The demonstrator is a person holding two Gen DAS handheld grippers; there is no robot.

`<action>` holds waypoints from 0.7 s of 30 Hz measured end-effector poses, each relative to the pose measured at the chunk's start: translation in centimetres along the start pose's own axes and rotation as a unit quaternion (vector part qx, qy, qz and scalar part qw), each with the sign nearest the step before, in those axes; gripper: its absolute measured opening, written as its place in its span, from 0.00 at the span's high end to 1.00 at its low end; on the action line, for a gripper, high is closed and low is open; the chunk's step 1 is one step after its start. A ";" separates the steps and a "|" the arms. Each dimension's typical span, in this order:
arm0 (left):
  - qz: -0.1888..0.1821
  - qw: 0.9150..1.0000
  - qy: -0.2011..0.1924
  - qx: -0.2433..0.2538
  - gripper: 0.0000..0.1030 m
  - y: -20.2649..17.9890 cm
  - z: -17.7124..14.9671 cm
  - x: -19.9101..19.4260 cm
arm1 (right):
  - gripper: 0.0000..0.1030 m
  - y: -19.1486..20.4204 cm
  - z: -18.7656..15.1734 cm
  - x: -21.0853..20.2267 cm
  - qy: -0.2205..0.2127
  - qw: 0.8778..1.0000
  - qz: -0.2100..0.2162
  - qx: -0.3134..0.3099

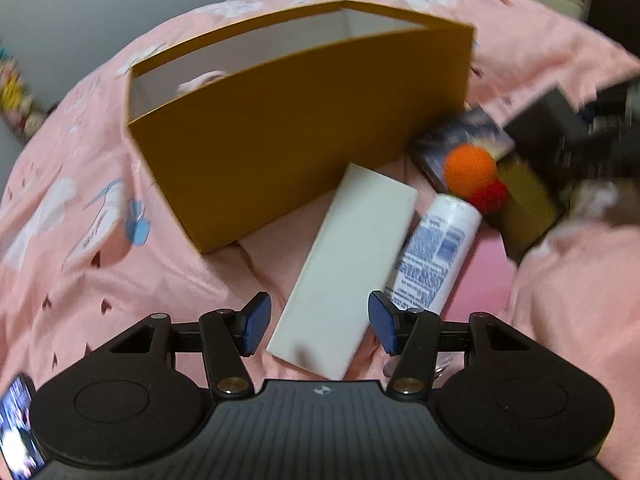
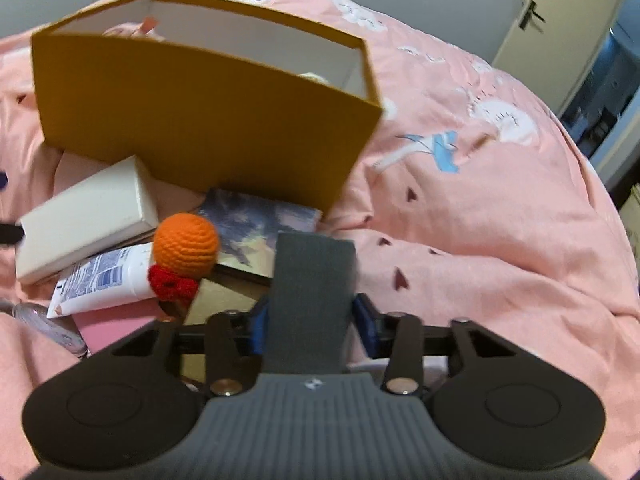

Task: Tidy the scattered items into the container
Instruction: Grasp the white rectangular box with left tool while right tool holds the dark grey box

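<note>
A mustard-yellow open box (image 1: 304, 136) (image 2: 192, 128) with white inner walls stands on the pink bedspread. Against its near wall lie a white carton (image 1: 352, 264) (image 2: 88, 216), a white tube with blue print (image 1: 432, 256) (image 2: 104, 276), an orange crochet ball with a red bow (image 1: 470, 168) (image 2: 186, 242), a dark blue booklet (image 2: 256, 228) and an olive-brown box (image 2: 224, 300). My left gripper (image 1: 320, 326) is open, its pads astride the carton's near end with a gap on the left. My right gripper (image 2: 312, 324) is shut on a flat dark grey case (image 2: 312, 296).
Inside the yellow box, a pink item (image 2: 128, 30) and a cream item (image 2: 316, 77) show above the rim. A clear glass object (image 2: 44, 320) and a pink flat thing (image 2: 116, 328) lie at the lower left. The bedspread (image 2: 480, 220) stretches to the right; a door (image 2: 560, 24) stands beyond.
</note>
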State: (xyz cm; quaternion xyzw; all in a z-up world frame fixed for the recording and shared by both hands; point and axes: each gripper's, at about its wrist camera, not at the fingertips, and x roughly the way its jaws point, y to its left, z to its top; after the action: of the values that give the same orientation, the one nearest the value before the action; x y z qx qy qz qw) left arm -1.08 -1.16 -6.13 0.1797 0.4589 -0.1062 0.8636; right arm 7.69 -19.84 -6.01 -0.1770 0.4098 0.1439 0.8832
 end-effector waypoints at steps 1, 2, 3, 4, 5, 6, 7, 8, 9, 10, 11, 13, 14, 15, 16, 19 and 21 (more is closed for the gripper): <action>0.006 1.000 0.004 0.016 0.39 -0.5 0.0 0.2 | 0.63 -0.5 0.0 -0.1 0.002 1.000 0.009 0.008; 0.012 0.999 0.007 0.032 0.39 -0.9 0.1 0.4 | 0.63 -0.9 0.1 -0.3 0.003 1.000 0.016 0.015; 0.020 0.999 0.009 0.050 0.39 -1.4 0.1 0.6 | 0.63 -1.2 0.1 -0.5 0.003 1.000 0.021 0.018; 0.026 0.997 0.012 0.067 0.39 -1.9 0.0 0.8 | 0.63 -1.4 0.1 -0.7 0.001 1.000 0.020 0.018; 0.032 0.996 0.016 0.084 0.39 -2.4 -0.1 1.0 | 0.63 -1.6 0.2 -0.9 -0.002 1.000 0.017 0.016; 0.037 0.995 0.020 0.095 0.39 -2.7 -0.2 1.3 | 0.63 -1.7 0.2 -1.0 -0.004 1.000 0.015 0.016; 0.046 0.993 0.023 0.106 0.39 -3.0 -0.3 1.6 | 0.63 -1.9 0.3 -1.1 -0.004 1.000 0.014 0.017; 0.056 0.991 0.026 0.118 0.39 -3.3 -0.4 1.9 | 0.63 -2.1 0.3 -1.1 -0.004 1.000 0.013 0.018; 0.062 0.990 0.028 0.127 0.39 -3.6 -0.5 2.1 | 0.63 -2.2 0.3 -1.2 -0.003 1.000 0.014 0.020; 0.064 0.989 0.031 0.133 0.39 -3.8 -0.6 2.3 | 0.63 -2.3 0.2 -1.1 -0.002 1.000 0.015 0.022; 0.064 0.988 0.034 0.138 0.39 -4.0 -0.6 2.5 | 0.63 -2.3 0.2 -1.1 -0.002 1.000 0.016 0.023; 0.063 0.987 0.041 0.142 0.39 -4.1 -0.7 3.0 | 0.63 -2.3 0.3 -1.0 -0.002 1.000 0.016 0.022; 0.063 0.987 0.046 0.143 0.39 -4.1 -0.7 3.4 | 0.63 -2.3 0.3 -1.0 -0.003 1.000 0.016 0.020; 0.064 0.986 0.051 0.144 0.39 -4.1 -0.7 3.8 | 0.63 -2.3 0.2 -1.0 -0.003 1.000 0.017 0.019; 0.065 0.986 0.056 0.144 0.38 -4.1 -0.7 4.1 | 0.63 -2.3 0.2 -0.9 -0.002 1.000 0.018 0.018; 0.063 0.985 0.065 0.146 0.38 -4.2 -0.6 5.0 | 0.64 -2.2 0.1 -0.7 0.001 1.000 0.024 0.018; 0.066 0.984 0.066 0.149 0.37 -4.3 -0.6 5.4 | 0.64 -2.1 0.0 -0.6 0.002 1.000 0.024 0.016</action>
State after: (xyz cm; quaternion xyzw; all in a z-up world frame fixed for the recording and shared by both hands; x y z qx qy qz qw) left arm -0.01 -4.93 -11.84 0.3432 0.4814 -0.1040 0.7998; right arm 8.10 -21.79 -5.13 -0.1532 0.4179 0.1585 0.8813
